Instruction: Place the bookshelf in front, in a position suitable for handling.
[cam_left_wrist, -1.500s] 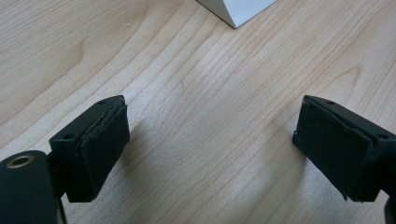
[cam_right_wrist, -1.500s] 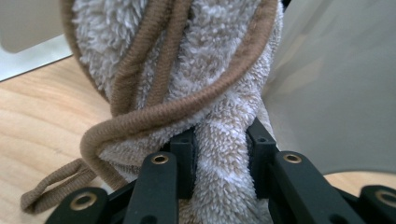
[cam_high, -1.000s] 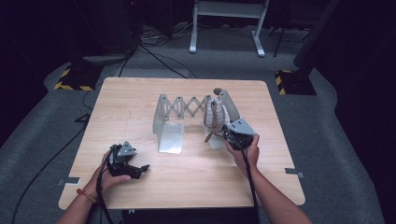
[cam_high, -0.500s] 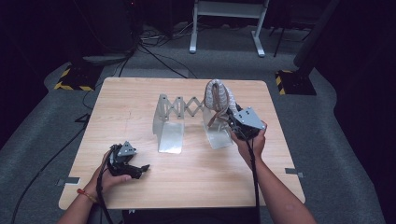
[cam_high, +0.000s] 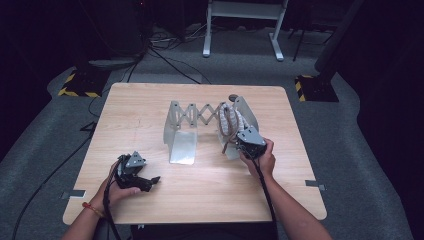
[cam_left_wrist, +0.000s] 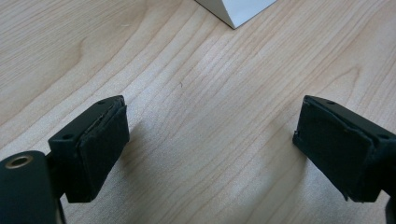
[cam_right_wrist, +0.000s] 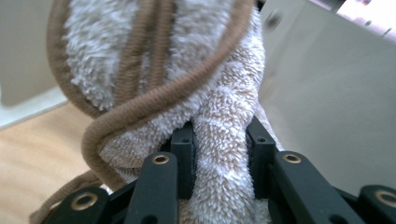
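A grey metal expanding rack (cam_high: 200, 116) with scissor links stands in the middle of the wooden table (cam_high: 150, 100). A fluffy beige towel with brown corded edging (cam_high: 231, 122) hangs by the rack's right end plate (cam_high: 248, 115). My right gripper (cam_high: 239, 139) is shut on a fold of this towel (cam_right_wrist: 219, 140), and the rack's pale plate (cam_right_wrist: 322, 93) is close on the right. Near the table's front left, my left gripper (cam_high: 150, 181) rests open with bare wood between its pads (cam_left_wrist: 98, 144).
The rack's left plate foot (cam_high: 182, 147) lies flat on the table, and its white corner (cam_left_wrist: 238, 9) shows in the left gripper view. Beyond the table are cables, a white stand (cam_high: 245, 20) and yellow-black floor markers (cam_high: 80, 85).
My right gripper lifted the towel up toward the rack's right end, then came down and slightly nearer with it. The left gripper has stayed put.
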